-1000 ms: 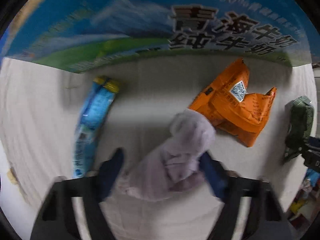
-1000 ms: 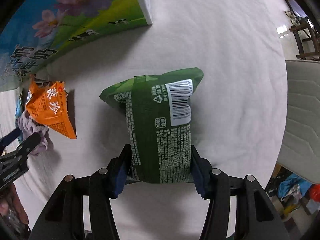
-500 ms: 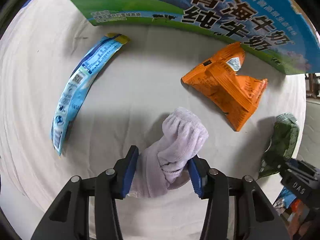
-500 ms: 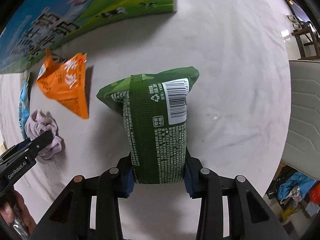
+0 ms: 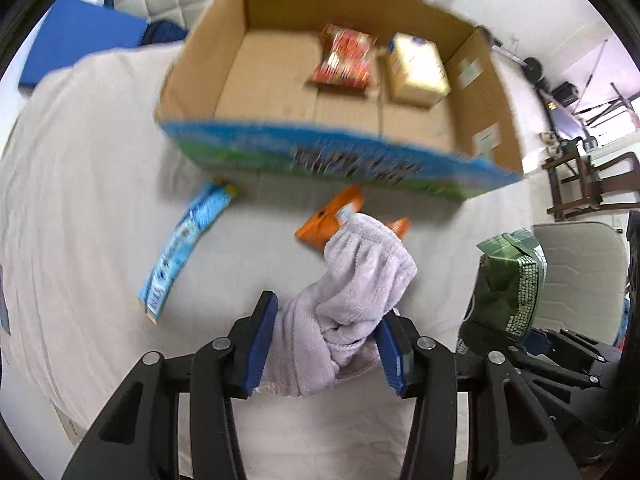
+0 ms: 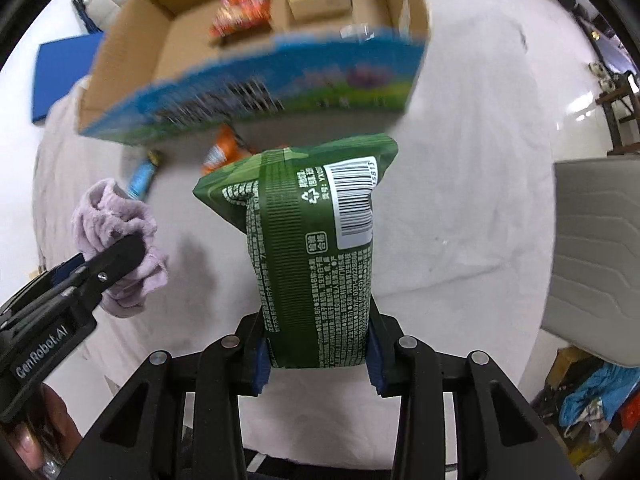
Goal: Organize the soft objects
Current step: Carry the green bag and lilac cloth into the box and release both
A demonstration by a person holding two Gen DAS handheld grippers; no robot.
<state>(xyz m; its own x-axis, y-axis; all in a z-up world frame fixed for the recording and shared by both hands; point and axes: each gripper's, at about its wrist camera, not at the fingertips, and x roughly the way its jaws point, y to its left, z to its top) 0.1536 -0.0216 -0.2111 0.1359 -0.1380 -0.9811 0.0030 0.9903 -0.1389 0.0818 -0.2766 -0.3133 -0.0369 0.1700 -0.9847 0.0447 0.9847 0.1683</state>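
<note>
Here both tongs grip loads short of the box's near rim (image 5: pixel 320 152): left (image 5: pixel 326 344) lilac cloth (image 5: pixel 360 280), right (image 6: pixel 318 350) green packet (image 6: pixel 312 248).

Two packets (image 5: pixel 344 60) in box (image 5: pixel 496 92), pouches (image 5: pixel 182 246) before it

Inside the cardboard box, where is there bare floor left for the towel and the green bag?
The cardboard box has bare floor across its left half, between the left wall and the red snack pack. The far right is crowded: the red pack and the yellow carton sit close together there.
</note>
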